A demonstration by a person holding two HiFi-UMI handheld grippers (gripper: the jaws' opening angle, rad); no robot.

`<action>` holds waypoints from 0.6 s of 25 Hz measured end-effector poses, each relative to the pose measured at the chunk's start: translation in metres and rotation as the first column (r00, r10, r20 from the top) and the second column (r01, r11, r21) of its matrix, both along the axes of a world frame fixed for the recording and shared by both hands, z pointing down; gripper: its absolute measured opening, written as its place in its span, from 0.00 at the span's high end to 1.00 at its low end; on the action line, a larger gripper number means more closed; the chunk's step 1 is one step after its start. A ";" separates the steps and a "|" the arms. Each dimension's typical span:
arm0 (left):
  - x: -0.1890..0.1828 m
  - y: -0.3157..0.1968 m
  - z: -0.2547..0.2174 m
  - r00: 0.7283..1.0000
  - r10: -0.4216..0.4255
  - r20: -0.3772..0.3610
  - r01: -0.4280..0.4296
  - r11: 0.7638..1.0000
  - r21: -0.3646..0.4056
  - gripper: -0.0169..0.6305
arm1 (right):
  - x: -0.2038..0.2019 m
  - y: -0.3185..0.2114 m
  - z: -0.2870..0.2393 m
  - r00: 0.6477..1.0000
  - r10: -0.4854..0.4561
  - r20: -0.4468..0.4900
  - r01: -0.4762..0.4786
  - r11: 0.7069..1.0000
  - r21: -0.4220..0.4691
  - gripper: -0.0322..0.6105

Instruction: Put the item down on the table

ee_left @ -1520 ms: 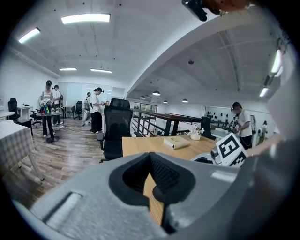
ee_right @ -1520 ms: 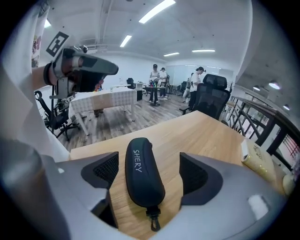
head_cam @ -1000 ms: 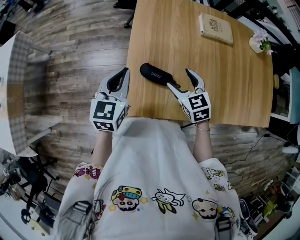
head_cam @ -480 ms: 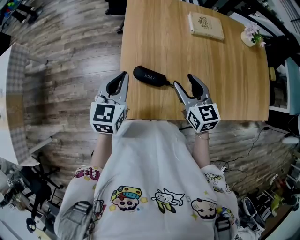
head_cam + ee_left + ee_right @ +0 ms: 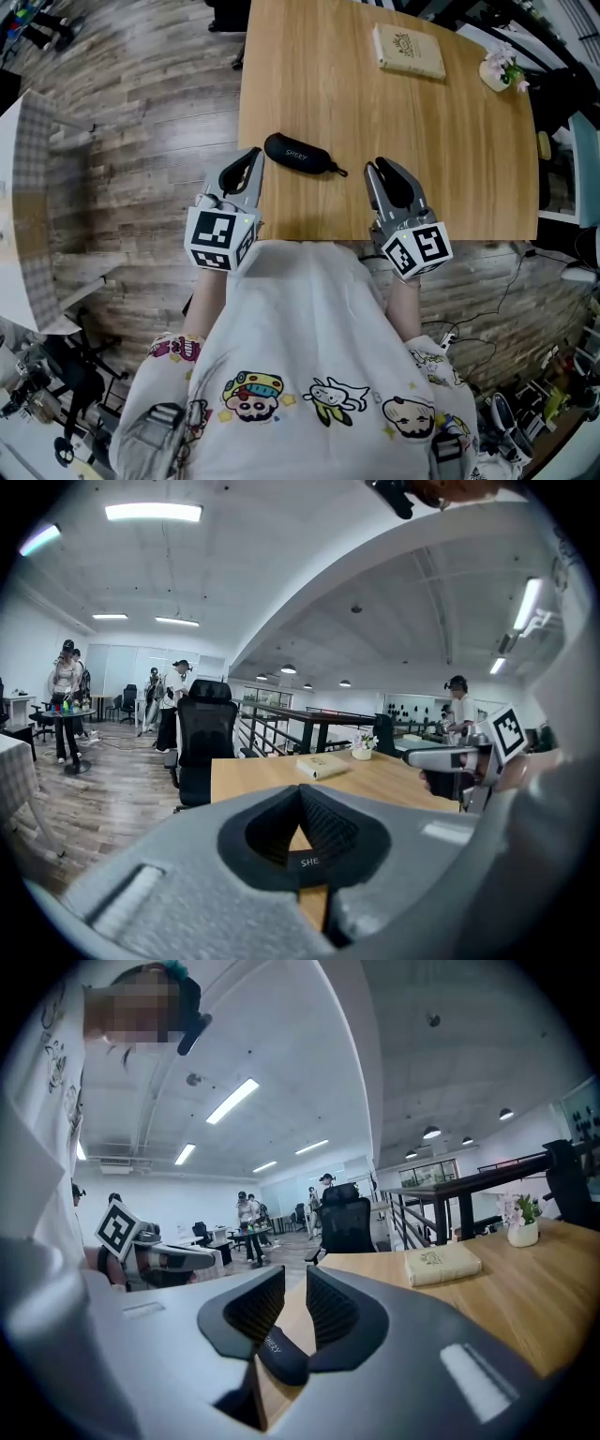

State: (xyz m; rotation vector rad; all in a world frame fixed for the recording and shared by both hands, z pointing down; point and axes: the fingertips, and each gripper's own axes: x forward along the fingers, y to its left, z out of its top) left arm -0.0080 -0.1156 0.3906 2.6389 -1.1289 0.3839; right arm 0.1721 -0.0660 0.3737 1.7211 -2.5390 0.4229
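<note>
A black glasses case [image 5: 298, 154] lies flat on the wooden table [image 5: 441, 150], near its front left corner. In the head view my right gripper [image 5: 380, 169] hovers over the table's front edge, to the right of the case and apart from it. Its jaws are closing to a narrow gap with nothing between them. The right gripper view shows the case [image 5: 281, 1354] on the table past that gap. My left gripper [image 5: 251, 157] sits at the table's left front corner, just left of the case, with its tips together. Its own view shows the case [image 5: 309, 860] behind the jaws.
A tan book [image 5: 409, 52] lies at the table's far side, with a small flower pot [image 5: 497, 70] to its right at the far corner. A black office chair [image 5: 206, 738] stands beyond the table. Several people stand in the room behind. Wood floor surrounds the table.
My right gripper has drawn back from the case's right end toward the table's front edge, and its wide jaws have narrowed. The case stays on the table. The left gripper has barely moved.
</note>
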 end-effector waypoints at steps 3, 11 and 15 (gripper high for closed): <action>0.001 0.001 0.001 1.000 0.002 -0.001 -0.002 1.000 -0.005 0.98 | 0.006 0.001 -0.004 0.999 0.030 0.011 -0.030 0.999 0.015 0.85; -0.002 0.003 0.001 1.000 0.004 -0.005 -0.004 1.000 -0.007 0.98 | 0.004 0.002 -0.009 0.999 0.037 -0.021 -0.036 0.999 0.027 0.93; -0.001 0.003 0.000 1.000 0.007 -0.007 -0.007 1.000 -0.008 0.98 | -0.001 -0.001 -0.003 0.998 0.016 -0.067 -0.015 1.000 0.012 0.94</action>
